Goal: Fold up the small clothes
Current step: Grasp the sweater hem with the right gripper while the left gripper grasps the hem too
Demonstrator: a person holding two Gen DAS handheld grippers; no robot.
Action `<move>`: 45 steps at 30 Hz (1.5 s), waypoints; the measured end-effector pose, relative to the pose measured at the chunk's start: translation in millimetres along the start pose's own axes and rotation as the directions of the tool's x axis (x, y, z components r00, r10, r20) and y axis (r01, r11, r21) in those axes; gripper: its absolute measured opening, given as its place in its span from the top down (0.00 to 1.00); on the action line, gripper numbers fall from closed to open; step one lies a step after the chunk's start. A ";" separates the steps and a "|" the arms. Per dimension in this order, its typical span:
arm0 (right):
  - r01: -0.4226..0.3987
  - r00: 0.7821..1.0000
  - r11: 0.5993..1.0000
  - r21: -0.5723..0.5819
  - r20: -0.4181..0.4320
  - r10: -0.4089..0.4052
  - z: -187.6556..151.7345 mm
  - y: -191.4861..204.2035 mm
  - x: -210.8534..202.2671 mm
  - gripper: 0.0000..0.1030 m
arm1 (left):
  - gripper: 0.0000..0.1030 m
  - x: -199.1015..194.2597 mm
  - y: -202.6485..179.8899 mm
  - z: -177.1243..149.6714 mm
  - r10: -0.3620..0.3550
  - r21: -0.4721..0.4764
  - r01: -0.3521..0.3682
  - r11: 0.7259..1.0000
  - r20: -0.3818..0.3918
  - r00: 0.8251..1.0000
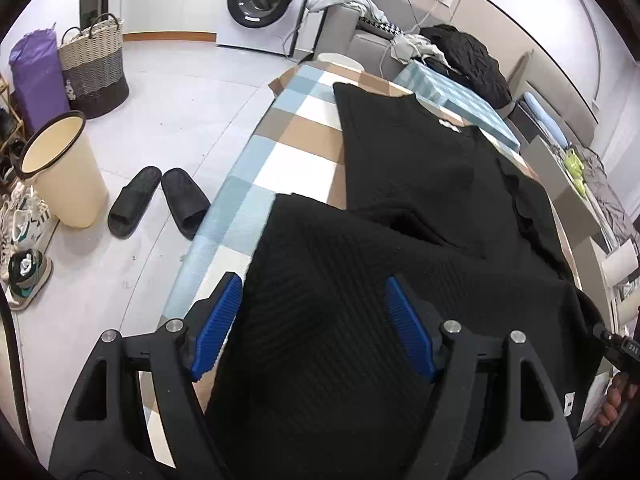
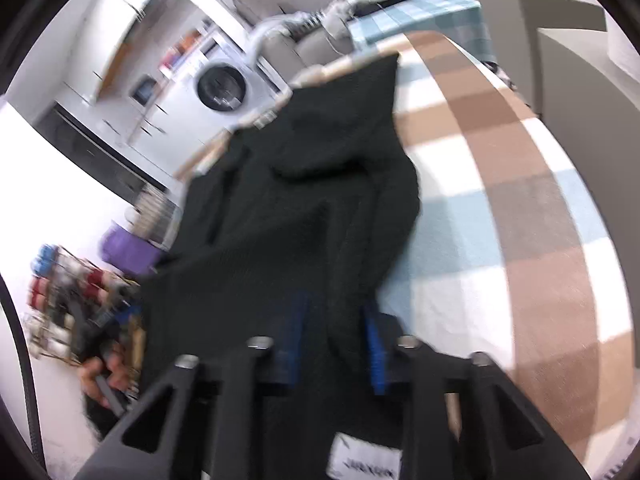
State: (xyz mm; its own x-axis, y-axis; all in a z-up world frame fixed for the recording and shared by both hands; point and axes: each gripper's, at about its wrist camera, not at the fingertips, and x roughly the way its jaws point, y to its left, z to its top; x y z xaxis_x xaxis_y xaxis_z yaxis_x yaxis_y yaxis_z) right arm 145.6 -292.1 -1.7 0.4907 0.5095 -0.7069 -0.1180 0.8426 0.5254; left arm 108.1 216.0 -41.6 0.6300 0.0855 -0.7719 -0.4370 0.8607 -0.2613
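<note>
A black knit garment [image 1: 420,184] lies on a table under a checked blue, brown and white cloth [image 1: 280,152]. Its near part is lifted and folded toward the far end. My left gripper [image 1: 314,312] stands open, its blue pads on either side of the raised black fabric. In the blurred right wrist view, my right gripper [image 2: 334,344] is shut on a bunched fold of the same garment [image 2: 304,208], holding it up off the cloth [image 2: 520,208]. A white label [image 2: 366,460] shows at the bottom.
On the floor to the left are black slippers [image 1: 160,200], a cream bin [image 1: 64,168], a woven basket [image 1: 94,68], a purple bag and shoes. A washing machine [image 1: 264,0] stands at the back. A sofa with piled clothes [image 1: 460,56] lies beyond the table.
</note>
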 end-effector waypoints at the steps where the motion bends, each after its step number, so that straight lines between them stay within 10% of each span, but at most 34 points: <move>1: -0.025 0.999 0.999 0.019 0.037 0.025 3.1 -2.6 -2.9 0.91 | 0.30 -2.5 1.2 -0.1 -0.001 -0.003 0.001 1.000 0.004 1.000; 6: -0.010 0.980 0.971 0.237 0.193 -0.037 17.5 -40.4 -14.4 0.92 | 0.30 -12.5 4.3 -0.4 -0.004 -0.019 0.004 1.000 0.026 1.000; 10: 0.054 0.986 0.948 0.314 0.131 -0.100 11.8 -62.9 -8.7 0.69 | 0.30 -10.1 8.5 -4.4 0.003 -0.024 -0.003 1.000 0.009 1.000; 30: 0.117 0.993 0.990 0.077 0.002 -0.117 -26.2 -52.0 -1.2 0.53 | 0.30 19.8 4.5 -24.2 0.069 0.077 -0.061 0.995 -0.108 0.992; 33: 0.140 0.990 0.990 0.000 0.000 -0.140 -27.3 -42.6 1.3 0.59 | 0.42 19.5 -0.4 -26.4 0.055 0.098 -0.044 0.994 -0.108 0.993; 37: 0.135 0.990 0.986 -0.096 0.046 -0.131 -30.6 -29.9 0.6 0.92 | 0.94 17.1 -1.7 -28.9 0.040 0.119 -0.028 0.992 -0.099 0.994; 45: 0.026 0.962 0.999 -0.038 0.273 -0.015 -18.6 -27.2 -41.1 0.95 | 0.95 -26.4 -8.5 -15.2 -0.054 0.107 0.046 0.993 0.078 0.995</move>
State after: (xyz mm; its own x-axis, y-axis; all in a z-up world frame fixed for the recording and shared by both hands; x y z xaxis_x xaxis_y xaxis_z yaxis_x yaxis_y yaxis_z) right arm 112.6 -332.7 4.3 0.7095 0.4300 -0.5583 -0.1376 0.8616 0.4887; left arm 85.5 198.7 -27.8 0.7008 0.0777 -0.7091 -0.3366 0.9124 -0.2327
